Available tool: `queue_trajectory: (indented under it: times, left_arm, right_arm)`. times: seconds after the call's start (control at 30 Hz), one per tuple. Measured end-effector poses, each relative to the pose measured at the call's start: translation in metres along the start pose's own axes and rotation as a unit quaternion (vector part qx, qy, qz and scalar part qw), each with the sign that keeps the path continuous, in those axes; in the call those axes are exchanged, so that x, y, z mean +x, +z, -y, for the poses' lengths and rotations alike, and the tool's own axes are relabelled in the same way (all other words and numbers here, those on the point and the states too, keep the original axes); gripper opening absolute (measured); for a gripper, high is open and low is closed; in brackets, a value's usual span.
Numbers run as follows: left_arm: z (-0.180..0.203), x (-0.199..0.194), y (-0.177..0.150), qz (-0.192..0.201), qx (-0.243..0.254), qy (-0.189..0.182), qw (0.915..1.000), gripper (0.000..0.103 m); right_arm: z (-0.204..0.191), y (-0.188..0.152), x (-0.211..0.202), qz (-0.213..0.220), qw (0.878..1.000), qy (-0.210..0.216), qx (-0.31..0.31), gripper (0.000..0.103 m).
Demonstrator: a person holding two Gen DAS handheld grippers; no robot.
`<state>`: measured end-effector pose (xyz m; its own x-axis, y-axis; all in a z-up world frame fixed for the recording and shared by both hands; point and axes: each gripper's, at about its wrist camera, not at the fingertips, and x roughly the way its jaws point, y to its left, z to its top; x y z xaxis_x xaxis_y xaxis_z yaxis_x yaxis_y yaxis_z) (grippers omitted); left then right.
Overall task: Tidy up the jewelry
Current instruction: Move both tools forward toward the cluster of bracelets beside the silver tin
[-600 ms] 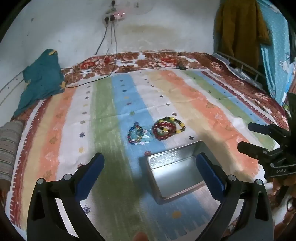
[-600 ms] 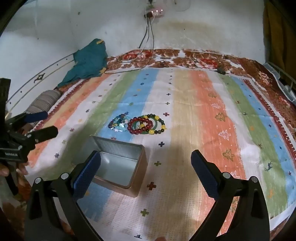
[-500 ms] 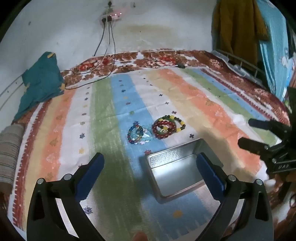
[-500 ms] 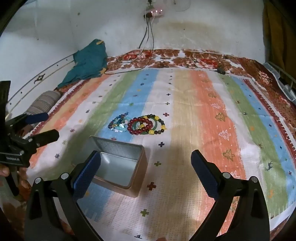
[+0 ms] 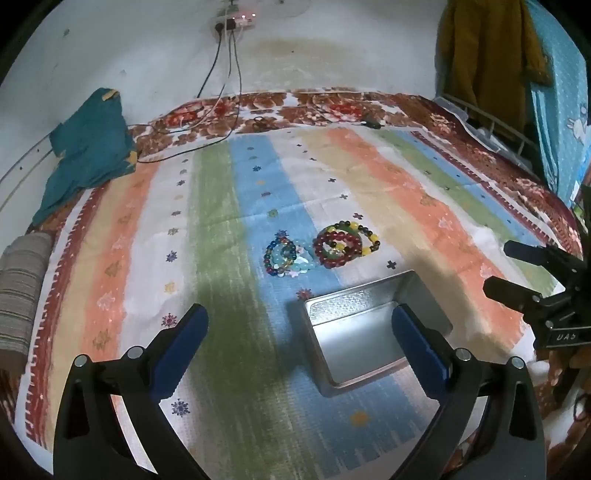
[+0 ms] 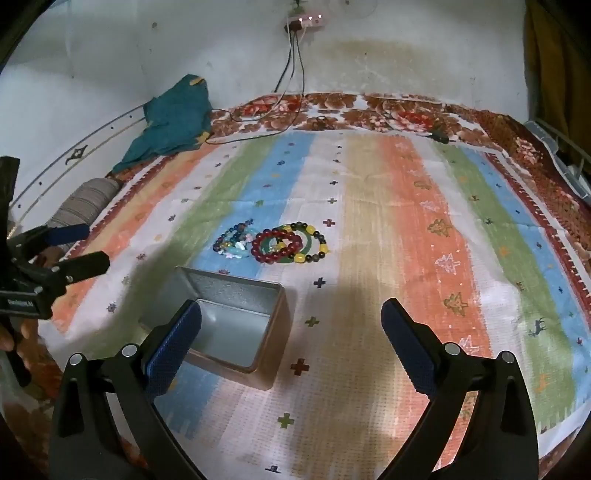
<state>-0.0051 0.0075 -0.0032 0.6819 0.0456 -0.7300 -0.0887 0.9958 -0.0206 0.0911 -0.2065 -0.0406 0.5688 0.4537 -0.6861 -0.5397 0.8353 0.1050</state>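
Both grippers spread wide, nothing held. Left gripper [image 5: 297,325] hovers low over the striped blanket [image 5: 406,192], its right finger [image 5: 417,347] overlapping the open tin [image 5: 354,306] in view; contact can't be judged. Right gripper [image 6: 291,325] hovers on the other side, its left finger [image 6: 173,343] over the tin [image 6: 273,325] edge in view, also hard to say if touching. Each gripper shows at the edge of the other's camera: right one [image 5: 517,273] at far right of the left view, left one [image 6: 74,251] at far left of the right view, both with jaws apart. Tin sits upright on the blanket, inside bare metal, no jewelry in it. Bracelets lie just beyond the tin in two clusters side by side: blue bead group [image 5: 286,258] and red/green/yellow group [image 5: 343,243], the two nearly touching, near the tin but apart from it. Same pair in the right view: blue [image 6: 234,242], red [image 6: 288,243]. Background: teal cloth [image 5: 88,147] at blanket's far left corner, cables [image 5: 229,74] running down the wall from a power strip [image 5: 236,20].
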Motion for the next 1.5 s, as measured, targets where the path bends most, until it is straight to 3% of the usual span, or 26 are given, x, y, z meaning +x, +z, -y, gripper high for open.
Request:
queue_trajectory:
  times: [0.33, 1.23, 1.5]
  left_arm:
    - [-0.003, 0.001, 0.006, -0.010, -0.015, -0.003, 0.9998, 0.097]
    - [-0.008, 0.000, 0.007, -0.002, -0.017, 0.017, 0.9997, 0.097]
    - [-0.014, 0.005, 0.008, -0.015, -0.034, 0.023, 0.9990, 0.097]
  right_arm:
    - [-0.003, -0.003, 0.009, -0.026, 1.000, 0.006, -0.007, 0.099]
    - [-0.012, 0.001, 0.005, -0.011, 0.999, 0.022, -0.021, 0.099]
    - [-0.009, 0.003, 0.007, -0.013, 1.000, 0.021, -0.012, 0.099]
